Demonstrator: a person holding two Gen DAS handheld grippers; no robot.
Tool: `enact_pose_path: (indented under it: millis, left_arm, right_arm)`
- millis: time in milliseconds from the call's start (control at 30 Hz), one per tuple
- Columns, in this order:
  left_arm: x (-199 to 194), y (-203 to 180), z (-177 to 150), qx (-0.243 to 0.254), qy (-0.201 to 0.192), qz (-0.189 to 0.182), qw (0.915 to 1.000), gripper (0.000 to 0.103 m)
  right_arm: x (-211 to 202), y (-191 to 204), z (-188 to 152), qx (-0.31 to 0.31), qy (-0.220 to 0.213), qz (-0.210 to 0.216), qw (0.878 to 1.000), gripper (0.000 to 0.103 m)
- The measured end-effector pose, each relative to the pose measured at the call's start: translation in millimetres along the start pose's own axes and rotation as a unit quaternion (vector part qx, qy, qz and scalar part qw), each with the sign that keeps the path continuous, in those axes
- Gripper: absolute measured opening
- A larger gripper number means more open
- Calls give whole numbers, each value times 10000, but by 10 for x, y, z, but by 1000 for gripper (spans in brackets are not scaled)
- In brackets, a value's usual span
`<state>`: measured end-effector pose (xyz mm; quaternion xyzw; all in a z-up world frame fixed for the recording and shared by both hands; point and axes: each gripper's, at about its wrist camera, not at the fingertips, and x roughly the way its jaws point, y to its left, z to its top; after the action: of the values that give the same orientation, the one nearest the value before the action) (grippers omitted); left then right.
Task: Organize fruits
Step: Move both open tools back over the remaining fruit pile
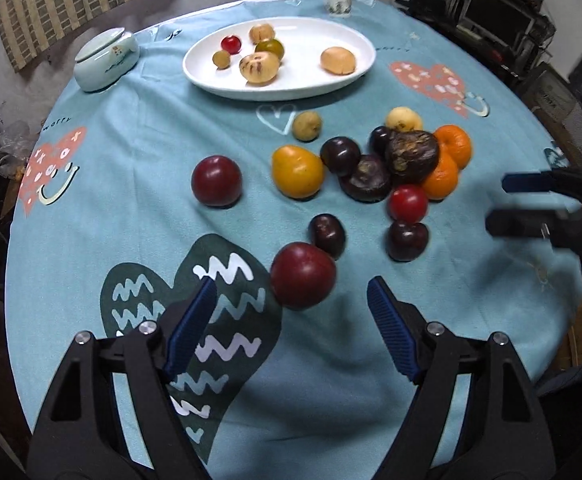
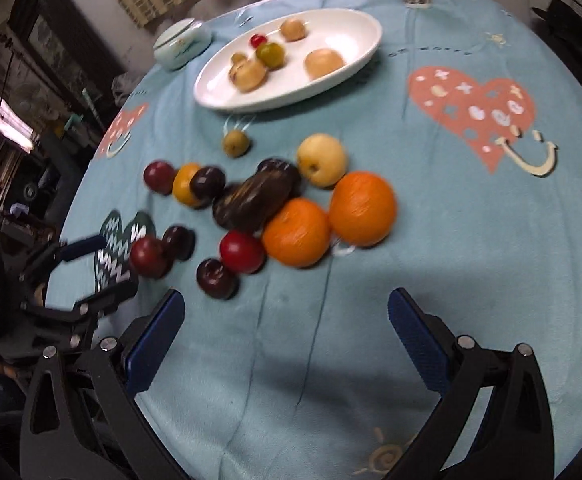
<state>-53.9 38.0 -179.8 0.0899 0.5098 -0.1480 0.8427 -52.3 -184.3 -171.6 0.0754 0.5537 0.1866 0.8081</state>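
left tool [image 1: 291, 292]: spread, empty, above counter [image 1: 131, 200] | right tool [image 2: 285, 304]: spread, empty | fruits [image 1: 371, 172]: loose pile just near side of white plate [image 1: 211, 76], six more on plate

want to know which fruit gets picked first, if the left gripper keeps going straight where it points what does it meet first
Most likely the dark red plum, which sits just ahead of the open left gripper and between the lines of its jaws. Nothing lies nearer, though depth is hard to judge in this fisheye view.
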Motion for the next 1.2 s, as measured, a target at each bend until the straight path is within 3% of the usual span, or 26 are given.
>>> enact_pose_path:
  millis: [133,333,767,1067,1200]
  left_arm:
    - [-30,24,32,-62,-27,-39,10000,79]
    - [-131,37,50,-142,-176,-64,9997,79]
    - [-190,-42,41,-240,-59,-5,9997,80]
    - [-202,-89,83,-255,0,16,9997,82]
    - [-197,-90,84,-241,6,-4,9997,82]
  right_arm:
    - [93,-12,-82,211,205,-9,9996,102]
    - [123,-138,-216,758,326,339,9960,102]
    - [82,-45,-299,647,451,460,9958,102]
    - [33,5,-260,578,270,609,9961,102]
    - [47,65,-268,554,333,825,9945,102]
